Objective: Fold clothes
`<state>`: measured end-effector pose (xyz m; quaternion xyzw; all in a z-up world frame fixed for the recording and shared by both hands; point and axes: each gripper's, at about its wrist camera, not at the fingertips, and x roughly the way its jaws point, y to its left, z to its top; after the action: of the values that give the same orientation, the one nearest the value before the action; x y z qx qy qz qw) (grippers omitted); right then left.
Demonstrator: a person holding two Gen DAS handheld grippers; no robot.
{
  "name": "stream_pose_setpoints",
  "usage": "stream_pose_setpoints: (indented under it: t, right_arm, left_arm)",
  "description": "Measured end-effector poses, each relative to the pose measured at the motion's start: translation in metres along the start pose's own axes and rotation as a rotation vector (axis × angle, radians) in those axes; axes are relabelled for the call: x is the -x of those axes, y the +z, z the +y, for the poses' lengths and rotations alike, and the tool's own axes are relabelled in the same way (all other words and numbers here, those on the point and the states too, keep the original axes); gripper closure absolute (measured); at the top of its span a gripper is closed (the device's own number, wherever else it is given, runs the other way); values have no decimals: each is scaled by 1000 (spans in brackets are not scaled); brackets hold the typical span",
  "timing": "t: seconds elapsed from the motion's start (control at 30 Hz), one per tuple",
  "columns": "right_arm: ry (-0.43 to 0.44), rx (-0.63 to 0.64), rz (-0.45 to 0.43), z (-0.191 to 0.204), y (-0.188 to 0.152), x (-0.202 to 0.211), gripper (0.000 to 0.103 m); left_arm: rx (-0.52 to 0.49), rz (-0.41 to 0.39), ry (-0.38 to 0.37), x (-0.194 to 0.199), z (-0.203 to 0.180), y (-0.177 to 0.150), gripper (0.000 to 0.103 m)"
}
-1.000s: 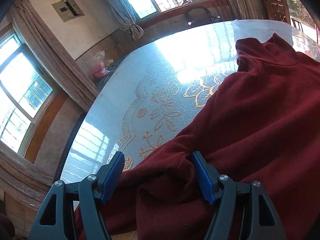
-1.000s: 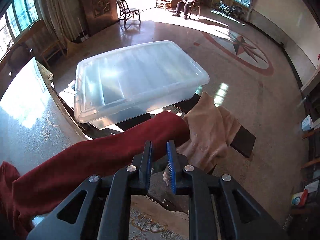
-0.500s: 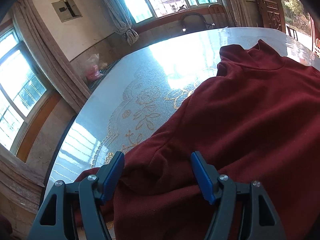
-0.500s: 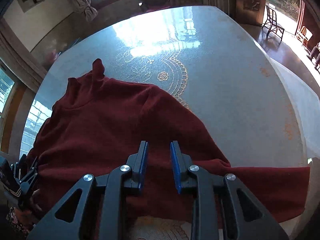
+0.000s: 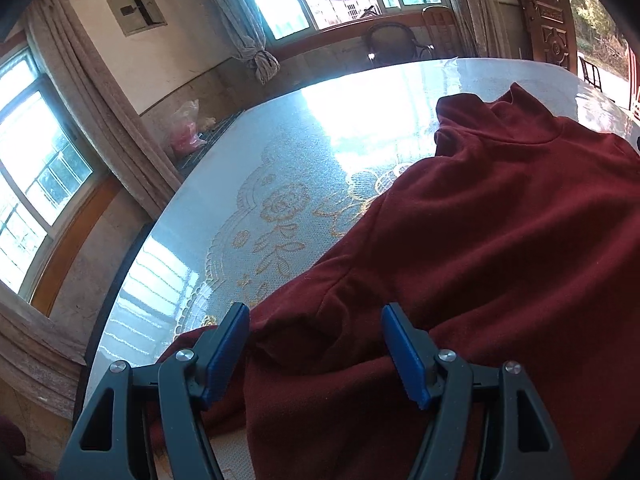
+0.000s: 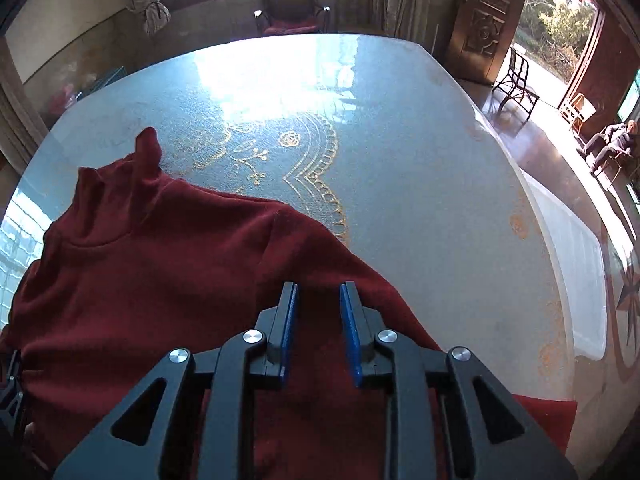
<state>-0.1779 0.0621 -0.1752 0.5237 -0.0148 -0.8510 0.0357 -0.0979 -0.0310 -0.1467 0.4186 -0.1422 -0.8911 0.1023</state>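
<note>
A dark red high-neck sweater (image 5: 500, 248) lies spread on the surface (image 5: 280, 184), a glossy top with a gold floral lace pattern under it. In the left wrist view it fills the right and lower frame, collar toward the upper right; in the right wrist view it fills the lower left, collar (image 6: 120, 184) at left of centre. One sleeve runs to the lower right of the right wrist view, its end near the surface's edge.

The left tongs (image 5: 314, 346) are spread wide over the sweater's near edge, straddling the bunched seam where a sleeve meets the body at the bottom of the frame. No cloth is pinched between the blue pads. That stance suits taking hold of the shoulder or sleeve, though it would equally suit having just let go.

The right tongs (image 6: 319, 326) stand partly apart, a narrow gap between the pads, low over the cloth near where the other sleeve joins the body. Nothing appears gripped there either.

The body lies mostly flat, with wrinkles along the near edge, so the garment looks laid out for a fold rather than folded.

Around it: the far half of the surface is bare and sunlit. Chairs (image 6: 290, 12) sit beyond it under the windows, a pink bag (image 5: 186, 128) rests on a ledge at left, and a seated person (image 6: 612, 140) is far right. Nothing lies on the sweater or blocks either tongs.
</note>
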Motion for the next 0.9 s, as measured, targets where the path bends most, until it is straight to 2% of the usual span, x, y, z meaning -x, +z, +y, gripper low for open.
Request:
stream_pose_setpoints:
  t: [0.07,0.17,0.3,0.37,0.47,0.53,0.6,0.7,0.73,0.83,0.87,0.9]
  right_arm:
    - [60,51,3,31,-5,5,76]
    - [150,127,8,78,-12,12,66]
    - [270,229,15,141,-21,22,65]
    - [283,239,46,159,-31,17,65]
    - [292,229,101,178,-46,10,65]
    - [296,203,124,181,-55,9,65]
    - [284,191,129,185,-62,11,64]
    - [266,186,137,190,-69,15,62]
    - [260,185,137,192,-71,17,61]
    - [242,187,134,198,-78,20,59]
    - [238,188,133,199,-81,21,59]
    - [234,188,133,201,-83,22,58]
  left_arm:
    - [34,3,-12,5,20,-6,33]
    - [93,11,-70,9,60,-20,33]
    - [208,38,-156,5,128,-44,33]
    - [261,40,-191,-1,168,-49,33]
    - [322,59,-282,-16,223,-49,33]
    - [310,129,-263,-33,242,-47,33]
    - [256,170,-277,-42,248,-46,45]
    - [186,198,-433,-48,243,-46,45]
    - [159,209,-453,-52,241,-46,45]
    - [156,268,-386,-73,255,-52,45]
    - [156,287,-362,-79,260,-54,48]
    - [152,299,-382,-80,264,-57,50]
